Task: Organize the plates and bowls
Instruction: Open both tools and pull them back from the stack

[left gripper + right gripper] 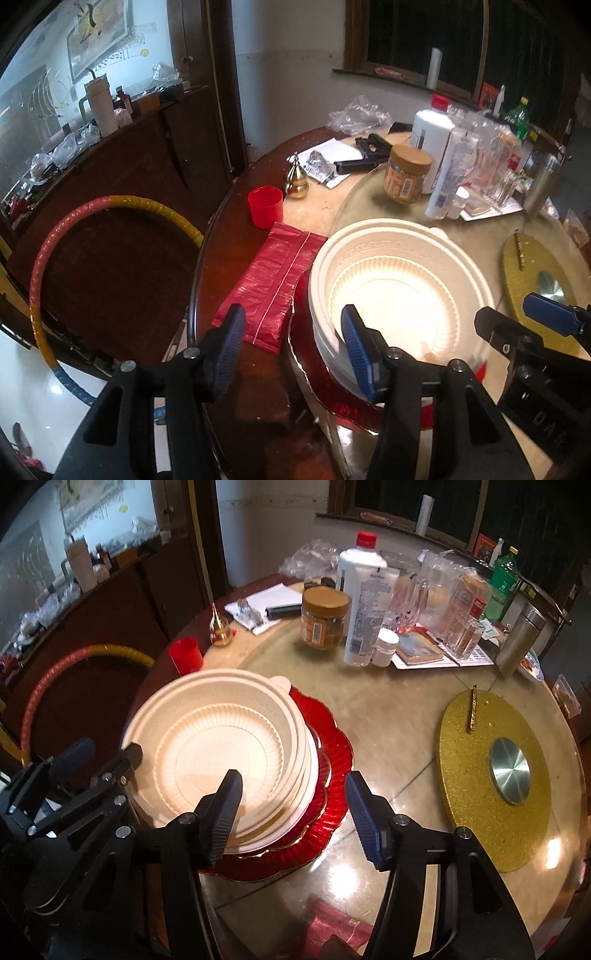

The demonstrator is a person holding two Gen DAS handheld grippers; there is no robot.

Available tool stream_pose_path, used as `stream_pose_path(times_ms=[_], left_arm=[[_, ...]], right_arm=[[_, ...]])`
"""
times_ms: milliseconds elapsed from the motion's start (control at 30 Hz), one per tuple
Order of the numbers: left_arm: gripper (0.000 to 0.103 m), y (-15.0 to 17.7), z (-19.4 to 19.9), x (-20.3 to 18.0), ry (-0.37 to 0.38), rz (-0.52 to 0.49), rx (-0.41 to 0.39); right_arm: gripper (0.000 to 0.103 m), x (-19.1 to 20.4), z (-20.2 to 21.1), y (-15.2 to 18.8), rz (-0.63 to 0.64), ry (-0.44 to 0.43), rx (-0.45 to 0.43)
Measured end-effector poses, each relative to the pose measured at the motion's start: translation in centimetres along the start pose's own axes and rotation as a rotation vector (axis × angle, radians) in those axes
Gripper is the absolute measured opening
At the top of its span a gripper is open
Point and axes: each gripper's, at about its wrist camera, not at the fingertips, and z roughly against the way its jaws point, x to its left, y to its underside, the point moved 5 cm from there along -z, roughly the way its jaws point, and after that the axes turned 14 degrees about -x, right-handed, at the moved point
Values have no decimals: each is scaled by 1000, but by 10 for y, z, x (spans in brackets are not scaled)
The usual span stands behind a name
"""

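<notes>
Left wrist: both hand-held grippers [293, 345] [291, 818] gape beside white bowls [221, 753]; labels unreadable.

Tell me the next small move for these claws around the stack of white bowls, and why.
Probably close both claws on the rim of the white bowl stack. The left claw and right claw are open, each straddling opposite sides of the rim, with one finger inside the top bowl. The stack rests on the red plate, so a two-sided grip looks ready.

Bare glass [388, 746] lies between the bowl stack [221, 746] and gold disc [476, 738].
</notes>
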Motion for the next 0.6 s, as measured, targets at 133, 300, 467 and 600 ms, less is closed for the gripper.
stream_pose_path(times_ms=[133,300,467,600], left_arm=[[68,3,15,1,41,30,-43],[73,16,26,-6,82,8,-43],[73,32,38,-14,120,-9,-37],[73,39,49,-26,139,-47,-51]], right_arm=[[59,-5,21,6,-18,-12,-63],[59,-11,44,20,-16,-18,-113],[59,-24,70,38,-29,-7,-162],[58,-30,78,51,-15,16,-168]])
